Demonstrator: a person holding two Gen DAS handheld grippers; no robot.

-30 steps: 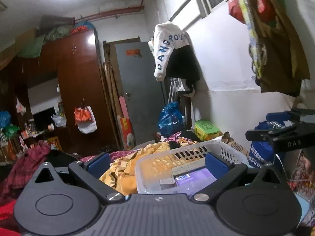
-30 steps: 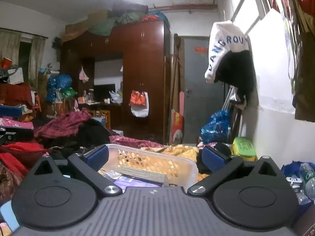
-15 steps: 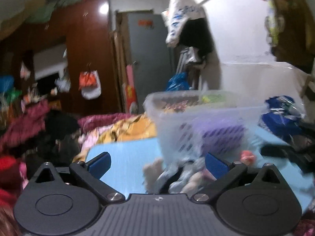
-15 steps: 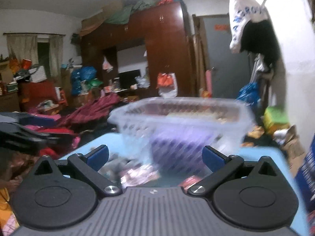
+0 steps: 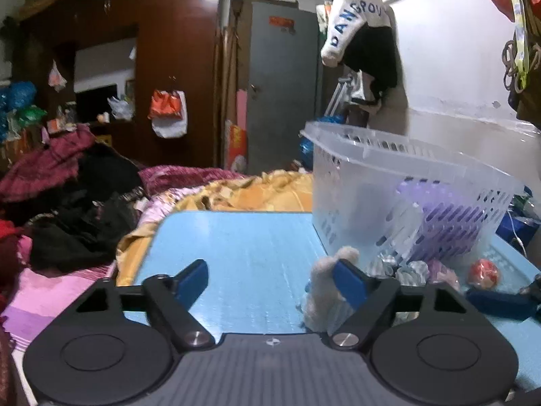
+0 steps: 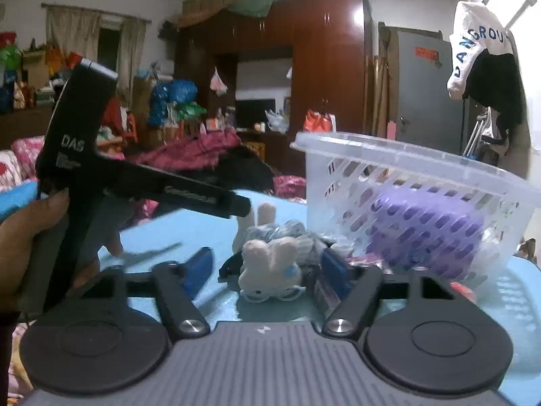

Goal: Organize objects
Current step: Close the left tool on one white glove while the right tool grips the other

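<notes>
Item 1: white plush rabbit. Lies on the light blue bench, centre of the right wrist view, ears up and away from the camera, just in front of the basket.

Item 2: clear perforated plastic basket, right of frame, tilted, with a purple pack inside.

Item 3: right gripper. Jaws partly spread and closing; the rabbit sits between the blue pads, and contact cannot be told, so nothing is judged held.

Item 4: left gripper. Jaws partly spread and closing on bare bench; the rabbit lies at its right pad, off-centre.

Item 5: small wrapped items and a red ball, lower right of the left wrist view, by the basket's foot.

Note: the right gripper is better lined up on the rabbit, which lies dead ahead.
</notes>
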